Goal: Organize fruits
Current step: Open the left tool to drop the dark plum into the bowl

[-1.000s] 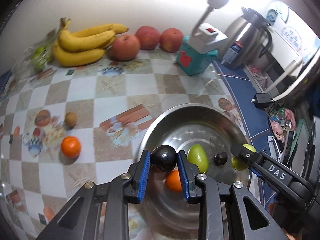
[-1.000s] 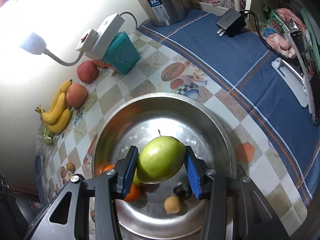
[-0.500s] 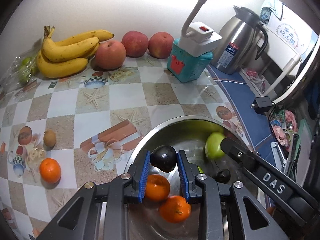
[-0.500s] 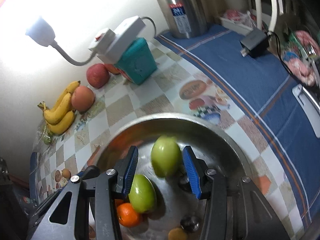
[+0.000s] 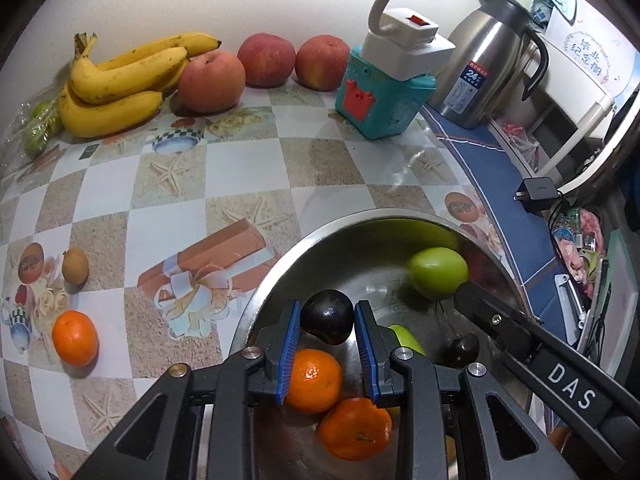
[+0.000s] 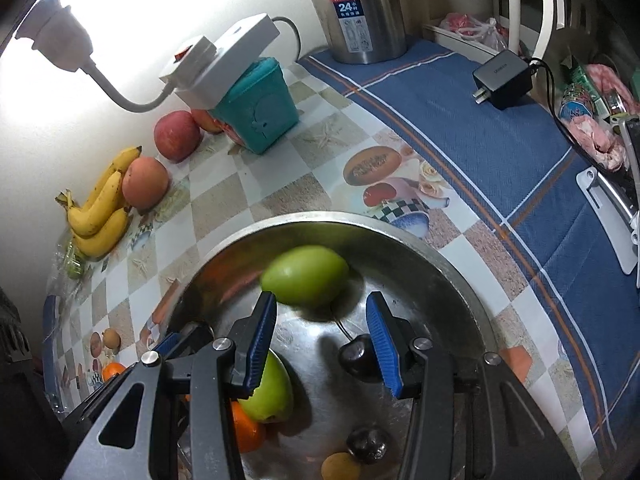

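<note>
Green fruit (image 6: 306, 275) now beyond open R claw (image 6: 322, 334)

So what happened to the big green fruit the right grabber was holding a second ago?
The right gripper let it go: its fingers opened, and the green fruit now lies in the metal bowl, out past the fingertips. The left gripper still squeezes the dark plum above the bowl and has moved further over it. The bananas and apples by the wall stayed put.
</note>
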The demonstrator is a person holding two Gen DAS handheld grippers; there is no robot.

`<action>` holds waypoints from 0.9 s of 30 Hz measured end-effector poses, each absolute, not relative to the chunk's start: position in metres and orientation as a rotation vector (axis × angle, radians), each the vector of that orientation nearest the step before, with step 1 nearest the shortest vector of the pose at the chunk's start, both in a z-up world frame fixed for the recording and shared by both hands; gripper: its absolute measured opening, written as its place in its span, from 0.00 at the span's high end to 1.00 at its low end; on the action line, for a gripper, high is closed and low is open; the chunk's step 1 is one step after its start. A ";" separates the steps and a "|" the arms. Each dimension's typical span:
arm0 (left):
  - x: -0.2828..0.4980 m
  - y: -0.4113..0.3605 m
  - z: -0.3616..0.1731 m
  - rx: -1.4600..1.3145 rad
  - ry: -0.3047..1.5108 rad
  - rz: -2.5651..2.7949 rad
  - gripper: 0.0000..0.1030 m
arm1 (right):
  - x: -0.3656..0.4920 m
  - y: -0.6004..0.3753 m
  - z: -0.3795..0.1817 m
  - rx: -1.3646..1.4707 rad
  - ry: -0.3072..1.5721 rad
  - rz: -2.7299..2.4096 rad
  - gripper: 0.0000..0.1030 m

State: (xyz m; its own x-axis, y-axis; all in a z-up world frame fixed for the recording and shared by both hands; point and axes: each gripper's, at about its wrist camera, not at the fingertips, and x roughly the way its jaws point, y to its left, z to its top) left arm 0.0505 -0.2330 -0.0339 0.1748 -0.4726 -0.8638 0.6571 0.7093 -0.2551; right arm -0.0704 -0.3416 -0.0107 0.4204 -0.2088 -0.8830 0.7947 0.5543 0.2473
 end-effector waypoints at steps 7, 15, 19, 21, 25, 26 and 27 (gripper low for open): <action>0.051 -0.232 -0.035 0.201 1.143 -0.796 0.69 | -0.071 -0.340 -0.010 0.752 0.943 -0.705 0.53; 0.050 -0.233 -0.030 0.202 1.145 -0.801 0.52 | -0.074 -0.340 -0.002 0.751 0.927 -0.707 0.53; 0.050 -0.231 -0.022 0.200 1.136 -0.799 0.49 | -0.078 -0.340 0.005 0.752 0.910 -0.709 0.53; 0.050 -0.229 -0.018 0.202 1.132 -0.792 0.49 | -0.079 -0.340 0.008 0.753 0.906 -0.709 0.53; 0.051 -0.223 -0.011 0.209 1.145 -0.755 0.45 | -0.083 -0.341 0.014 0.764 0.902 -0.709 0.53; 0.052 -0.221 -0.010 0.206 1.152 -0.747 0.45 | -0.084 -0.341 0.015 0.769 0.903 -0.707 0.53; 0.053 -0.218 -0.008 0.202 1.158 -0.737 0.45 | -0.085 -0.341 0.015 0.770 0.906 -0.706 0.53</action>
State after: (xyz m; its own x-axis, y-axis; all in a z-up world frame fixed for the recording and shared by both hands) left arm 0.0532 -0.2180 -0.0084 0.1995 -0.4232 -0.8838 0.6218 0.7518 -0.2196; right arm -0.0845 -0.3406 0.0155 0.4394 -0.2052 -0.8746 0.7980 0.5363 0.2751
